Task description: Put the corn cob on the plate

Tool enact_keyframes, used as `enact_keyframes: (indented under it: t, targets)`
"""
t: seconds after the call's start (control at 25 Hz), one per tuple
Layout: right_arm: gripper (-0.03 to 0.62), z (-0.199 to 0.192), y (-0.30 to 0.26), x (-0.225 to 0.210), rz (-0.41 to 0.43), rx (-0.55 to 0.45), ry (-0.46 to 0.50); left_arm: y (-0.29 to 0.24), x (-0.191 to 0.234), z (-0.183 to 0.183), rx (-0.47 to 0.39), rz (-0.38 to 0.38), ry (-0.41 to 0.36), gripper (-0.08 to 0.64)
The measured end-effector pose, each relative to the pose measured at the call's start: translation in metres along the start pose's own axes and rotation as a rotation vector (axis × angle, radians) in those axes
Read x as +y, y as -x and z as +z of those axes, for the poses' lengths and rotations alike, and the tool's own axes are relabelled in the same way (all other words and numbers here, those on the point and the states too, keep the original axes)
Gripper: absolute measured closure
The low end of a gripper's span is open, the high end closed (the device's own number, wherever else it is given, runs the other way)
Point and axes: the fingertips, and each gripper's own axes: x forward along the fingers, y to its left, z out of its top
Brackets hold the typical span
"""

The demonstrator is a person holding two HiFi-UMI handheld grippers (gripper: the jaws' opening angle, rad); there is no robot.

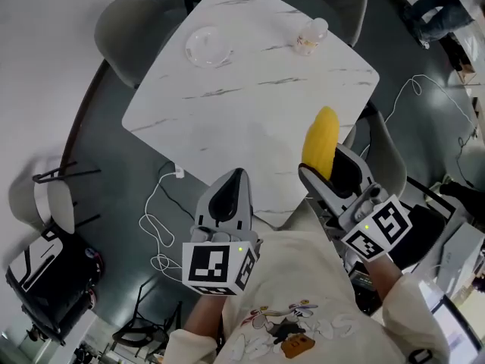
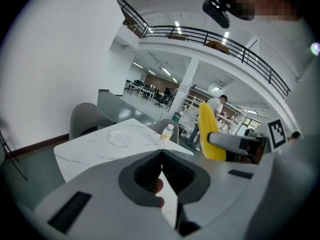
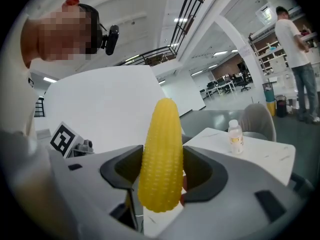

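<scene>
Here the right gripper (image 1: 324, 167) is clamped on the corn cob (image 3: 161, 149), which stands upright between its jaws. Beside it, the left gripper (image 1: 235, 179) is closed and empty. Well ahead of both, the plate (image 1: 208, 45) sits across the table (image 1: 227, 120).

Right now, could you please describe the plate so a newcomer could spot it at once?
Look at the white marble table. Near its far left edge lies the plate. It is flat, round and clear, unlike the upright bottle further right.
</scene>
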Motion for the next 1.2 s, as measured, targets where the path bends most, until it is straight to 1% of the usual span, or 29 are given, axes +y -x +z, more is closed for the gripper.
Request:
enact_keyframes:
  t: [0.16, 0.44, 0.68, 0.84, 0.96, 1.12, 1.2]
  targets:
    - [0.341, -0.004, -0.035, -0.014, 0.015, 0.055, 0.056, -0.023, 0.024, 0.004, 0.014, 0.009, -0.001, 0.551]
    - [0.341, -0.015, -0.093, -0.035, 0.011, 0.12, 0.085, -0.064, 0.061, 0.012, 0.024, 0.026, -0.014, 0.551]
    - [0.341, -0.026, -0.149, -0.053, 0.004, 0.145, 0.105, -0.104, 0.099, 0.009, 0.035, 0.043, 0.003, 0.551]
    - [0.341, -0.038, -0.18, -0.06, 0.014, 0.177, 0.086, -0.128, 0.122, 0.006, 0.049, 0.051, 0.002, 0.551]
    - [0.341, -0.05, -0.201, -0.066, 0.015, 0.197, 0.091, -0.143, 0.137, 0.0, 0.06, 0.055, -0.001, 0.551]
    - [0.341, -0.059, -0.224, -0.07, 0.014, 0.204, 0.119, -0.157, 0.159, -0.004, 0.068, 0.075, 0.011, 0.551]
    - [0.341, -0.062, -0.236, -0.075, 0.0, 0.207, 0.13, -0.165, 0.168, -0.003, 0.062, 0.085, 0.015, 0.551]
